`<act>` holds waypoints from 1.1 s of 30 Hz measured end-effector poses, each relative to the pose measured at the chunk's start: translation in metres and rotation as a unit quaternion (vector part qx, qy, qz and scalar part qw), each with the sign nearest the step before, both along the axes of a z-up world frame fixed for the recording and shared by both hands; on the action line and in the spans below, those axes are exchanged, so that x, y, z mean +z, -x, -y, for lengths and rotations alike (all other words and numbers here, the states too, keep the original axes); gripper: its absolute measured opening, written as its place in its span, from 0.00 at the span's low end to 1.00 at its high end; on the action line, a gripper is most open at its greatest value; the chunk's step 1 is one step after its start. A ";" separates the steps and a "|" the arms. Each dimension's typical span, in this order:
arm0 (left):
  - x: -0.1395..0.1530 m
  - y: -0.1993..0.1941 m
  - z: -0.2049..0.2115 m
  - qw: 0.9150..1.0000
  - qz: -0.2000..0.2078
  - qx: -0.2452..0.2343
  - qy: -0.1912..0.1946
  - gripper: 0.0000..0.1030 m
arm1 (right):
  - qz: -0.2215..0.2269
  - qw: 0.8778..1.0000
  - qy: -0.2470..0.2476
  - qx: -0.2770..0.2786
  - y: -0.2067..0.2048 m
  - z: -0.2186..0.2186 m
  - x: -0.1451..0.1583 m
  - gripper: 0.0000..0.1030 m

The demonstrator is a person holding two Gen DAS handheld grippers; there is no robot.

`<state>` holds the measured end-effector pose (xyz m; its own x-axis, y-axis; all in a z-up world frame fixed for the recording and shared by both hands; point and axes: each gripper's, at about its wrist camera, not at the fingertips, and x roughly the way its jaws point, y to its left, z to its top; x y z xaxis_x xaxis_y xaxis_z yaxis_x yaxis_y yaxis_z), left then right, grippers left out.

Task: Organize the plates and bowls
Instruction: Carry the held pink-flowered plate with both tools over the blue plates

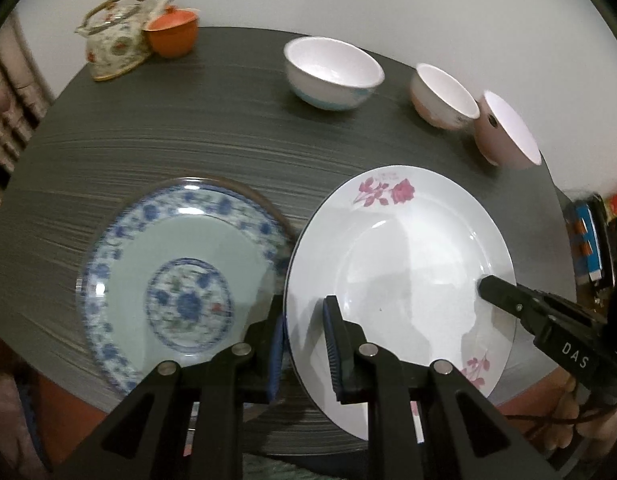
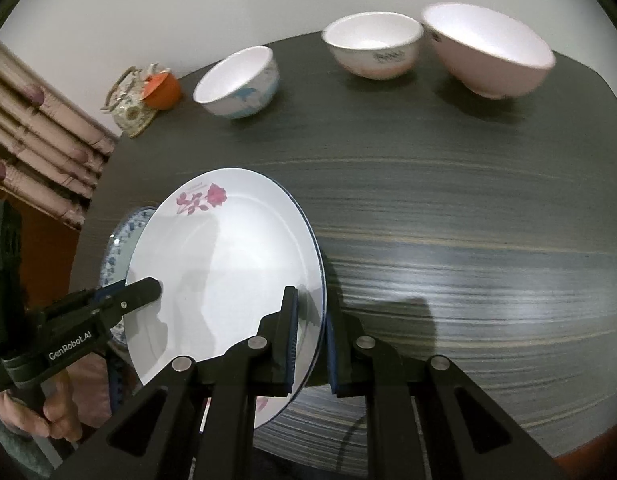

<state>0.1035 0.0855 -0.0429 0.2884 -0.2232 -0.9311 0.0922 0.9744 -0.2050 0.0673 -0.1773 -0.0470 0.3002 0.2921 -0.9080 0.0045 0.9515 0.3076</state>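
A white plate with pink roses (image 1: 400, 264) (image 2: 224, 280) is held above the dark table. My left gripper (image 1: 304, 344) is shut on its left rim. My right gripper (image 2: 310, 344) is shut on its right rim; it also shows in the left wrist view (image 1: 492, 284). A blue-patterned plate (image 1: 180, 276) (image 2: 122, 240) lies on the table just left of the white plate. Three bowls stand at the back: a white bowl with blue (image 1: 332, 72) (image 2: 238, 84), a white bowl with pink (image 1: 442, 96) (image 2: 372, 44), and a pink bowl (image 1: 504, 132) (image 2: 488, 48).
A flowered teapot (image 1: 112, 36) (image 2: 130, 100) and an orange lidded cup (image 1: 172, 32) (image 2: 162, 88) stand at the table's far left corner. The dark wood-grain table (image 2: 448, 216) stretches right of the plates. Curtains (image 2: 36, 136) hang at the left.
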 end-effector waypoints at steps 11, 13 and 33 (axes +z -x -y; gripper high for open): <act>0.010 0.003 -0.056 0.999 0.005 0.049 -0.015 0.18 | 0.009 0.999 -0.010 0.045 -0.018 -0.057 0.012 0.13; 0.008 0.005 -0.068 0.998 0.002 0.060 -0.016 0.18 | 0.009 0.999 -0.012 0.050 -0.020 -0.066 0.011 0.13; -0.034 0.009 -0.142 0.992 -0.040 0.116 -0.013 0.18 | -0.033 0.993 0.000 0.109 -0.032 -0.157 -0.025 0.13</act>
